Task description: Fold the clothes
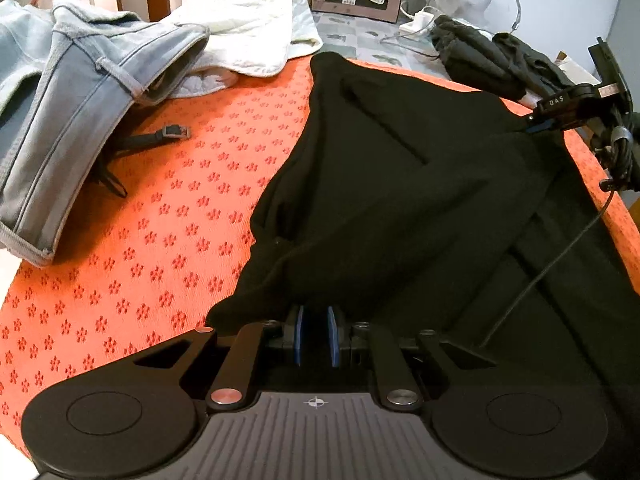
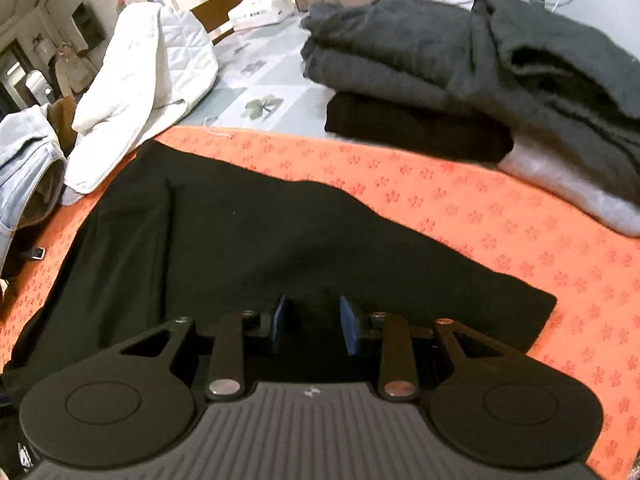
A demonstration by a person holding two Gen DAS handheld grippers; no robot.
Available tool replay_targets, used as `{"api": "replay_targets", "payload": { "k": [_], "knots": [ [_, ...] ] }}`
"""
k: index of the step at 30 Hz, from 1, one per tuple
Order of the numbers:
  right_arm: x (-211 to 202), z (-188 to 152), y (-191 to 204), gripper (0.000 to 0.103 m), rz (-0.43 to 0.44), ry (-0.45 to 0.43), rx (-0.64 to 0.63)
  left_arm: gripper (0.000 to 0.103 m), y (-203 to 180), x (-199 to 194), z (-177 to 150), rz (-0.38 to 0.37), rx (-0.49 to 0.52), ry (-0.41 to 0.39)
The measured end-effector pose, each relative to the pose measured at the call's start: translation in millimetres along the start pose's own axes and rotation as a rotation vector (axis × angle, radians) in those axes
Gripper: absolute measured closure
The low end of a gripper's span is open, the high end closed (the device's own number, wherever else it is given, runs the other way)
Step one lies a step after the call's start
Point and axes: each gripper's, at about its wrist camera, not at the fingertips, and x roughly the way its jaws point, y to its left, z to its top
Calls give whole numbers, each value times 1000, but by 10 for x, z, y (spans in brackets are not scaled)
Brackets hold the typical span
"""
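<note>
Blue pads of the left tool [image 1: 316,330] stand narrow, pinching the near edge of the black garment [image 1: 400,208] — probably to lift it for a fold. Right tool [image 2: 312,322] gapes wide over the same cloth, which lies on the orange tabletop [image 2: 460,208]; folded dark clothes [image 2: 460,80] sit beyond.

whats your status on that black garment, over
Left gripper shut on black garment, edge lifted. Right gripper open, over its near edge. Jeans and folded pile lie clear of it.
</note>
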Motion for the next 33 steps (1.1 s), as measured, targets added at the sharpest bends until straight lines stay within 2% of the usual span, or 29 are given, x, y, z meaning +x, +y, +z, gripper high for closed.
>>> {"api": "replay_targets", "payload": {
  "k": [7, 9, 12, 16, 20, 22, 23, 26, 30, 33],
  "knots": [
    [35, 5, 109, 66, 5, 5, -61, 87, 19, 3, 15, -4, -11, 0],
    [5, 10, 131, 94, 10, -1, -63, 87, 21, 5, 18, -4, -9, 1],
    [-113, 24, 155, 98, 13, -39, -55, 87, 17, 11, 21, 0, -3, 5],
    [-238, 45, 171, 98, -24, -95, -49, 86, 1, 32, 15, 13, 10, 9],
    [-111, 6, 101, 97, -77, -78, -37, 86, -22, 39, 0, 19, 26, 4],
    [-44, -32, 120, 87, -113, -79, -62, 86, -18, 34, -2, 16, 27, 3],
    [-71, -37, 147, 77, -128, -92, -74, 85, -9, 13, 10, 10, 19, 3],
    [-144, -64, 227, 73, -164, -123, -111, 83, 17, -55, 45, -8, -5, -3],
    [-192, -209, 309, 73, -136, -102, -138, 80, 78, -206, 122, -39, -56, -68],
    [-228, -318, 370, 73, -115, -85, -159, 80, 147, -139, 170, -31, -78, -63]
  ]
}}
